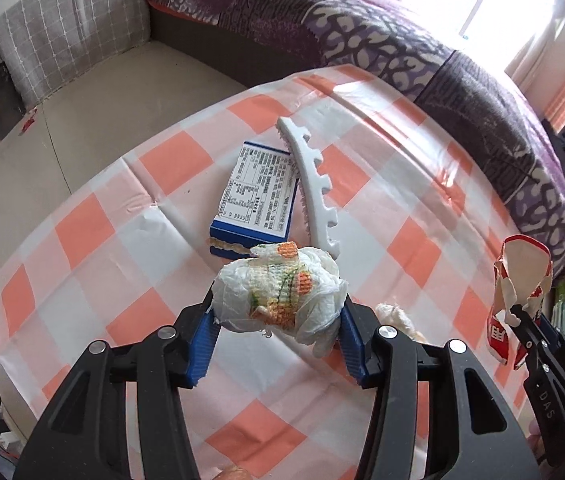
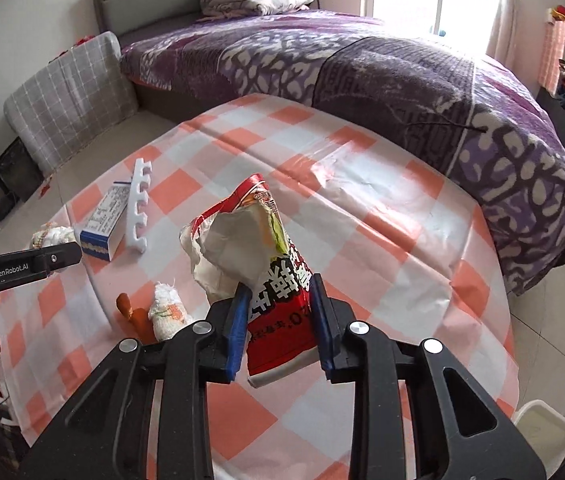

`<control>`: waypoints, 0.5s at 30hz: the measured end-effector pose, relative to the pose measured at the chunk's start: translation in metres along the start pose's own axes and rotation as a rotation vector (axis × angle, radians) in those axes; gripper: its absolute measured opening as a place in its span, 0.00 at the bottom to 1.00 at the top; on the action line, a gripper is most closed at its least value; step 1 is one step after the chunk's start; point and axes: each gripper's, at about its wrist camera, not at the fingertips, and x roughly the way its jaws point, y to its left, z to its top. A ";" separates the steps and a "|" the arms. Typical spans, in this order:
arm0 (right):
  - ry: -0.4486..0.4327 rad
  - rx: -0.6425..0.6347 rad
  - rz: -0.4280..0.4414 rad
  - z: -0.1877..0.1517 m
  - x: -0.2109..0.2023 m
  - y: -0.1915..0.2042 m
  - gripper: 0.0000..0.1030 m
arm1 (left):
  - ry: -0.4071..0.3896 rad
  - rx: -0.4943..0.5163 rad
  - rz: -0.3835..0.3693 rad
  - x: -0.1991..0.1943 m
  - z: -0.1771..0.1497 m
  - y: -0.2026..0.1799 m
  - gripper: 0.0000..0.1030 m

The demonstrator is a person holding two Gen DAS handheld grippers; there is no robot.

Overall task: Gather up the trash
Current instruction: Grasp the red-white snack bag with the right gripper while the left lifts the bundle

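Now, from my left wrist camera, my left gripper (image 1: 278, 336) is clamped on a crumpled white tissue ball with orange and green print (image 1: 280, 292); both blue pads (image 1: 202, 344) press on its sides, and the ball seems to hang above the orange-and-white checked tablecloth (image 1: 82, 240). Beyond it, further from me, lie a flat blue-and-white printed cardboard box (image 1: 256, 200) and a long white plastic notched strip (image 1: 310, 184), the strip touching the right edge of the box. Their long axes run away from me. At the right edge I see my right gripper (image 1: 522, 316) with the torn red-and-white snack wrapper (image 1: 518, 284) standing up from it.

Then, from my right wrist camera, my right gripper (image 2: 278, 320) is closed on this wrapper (image 2: 266, 264), its long axis pointing up and away from the fingers. One more small white tissue wad with orange print (image 2: 166, 312) lies on the cloth just left of my right fingers, beside an orange piece (image 2: 130, 308) which I cannot identify. This wad is nearer to my right hand than to my left gripper (image 2: 62, 256), which comes in from the left edge. A white bin rim (image 2: 542, 428) shows at the lower right, beside the table, on my right side. I judge both loads must travel that way.
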 end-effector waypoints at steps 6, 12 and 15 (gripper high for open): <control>-0.096 0.064 -0.064 -0.002 -0.036 -0.006 0.27 | -0.055 -0.011 -0.079 -0.022 0.005 -0.009 0.50; -0.143 0.136 -0.117 -0.011 -0.065 -0.021 0.27 | -0.074 -0.001 -0.113 -0.033 0.002 -0.016 0.50; -0.159 0.174 -0.135 -0.021 -0.078 -0.029 0.27 | -0.079 0.005 -0.123 -0.036 0.000 -0.022 0.50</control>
